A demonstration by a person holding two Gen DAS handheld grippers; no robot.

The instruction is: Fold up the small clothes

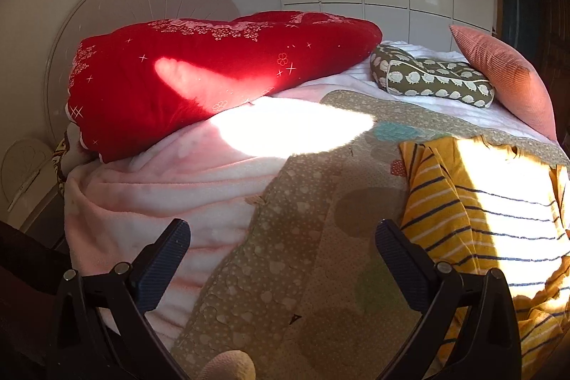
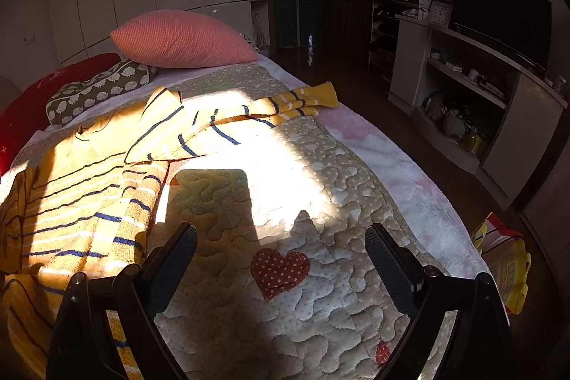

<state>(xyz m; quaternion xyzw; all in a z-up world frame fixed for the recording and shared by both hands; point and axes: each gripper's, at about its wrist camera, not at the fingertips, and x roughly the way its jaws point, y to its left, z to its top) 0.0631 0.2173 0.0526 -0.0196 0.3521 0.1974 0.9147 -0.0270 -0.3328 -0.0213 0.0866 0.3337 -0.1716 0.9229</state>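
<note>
the left gripper (image 1: pixel 283 241) hangs wide open and empty over the quilt (image 1: pixel 285 237). to its right the yellow striped garment (image 2: pixel 96 187) lies spread on the bed, one sleeve (image 2: pixel 249 113) folded across. the right gripper (image 2: pixel 281 246) is wide open too, holding nothing. most folds look left to do.

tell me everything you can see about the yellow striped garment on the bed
The yellow striped garment is a small knit-looking top, mustard yellow with thin dark blue and white stripes. It lies spread and rumpled on the patchwork quilt, not yet folded, with one sleeve stretched out across the quilt toward the bed's far side. Strong sunlight washes out part of it. Neither gripper touches it; both hang open above the quilt beside it.
</note>
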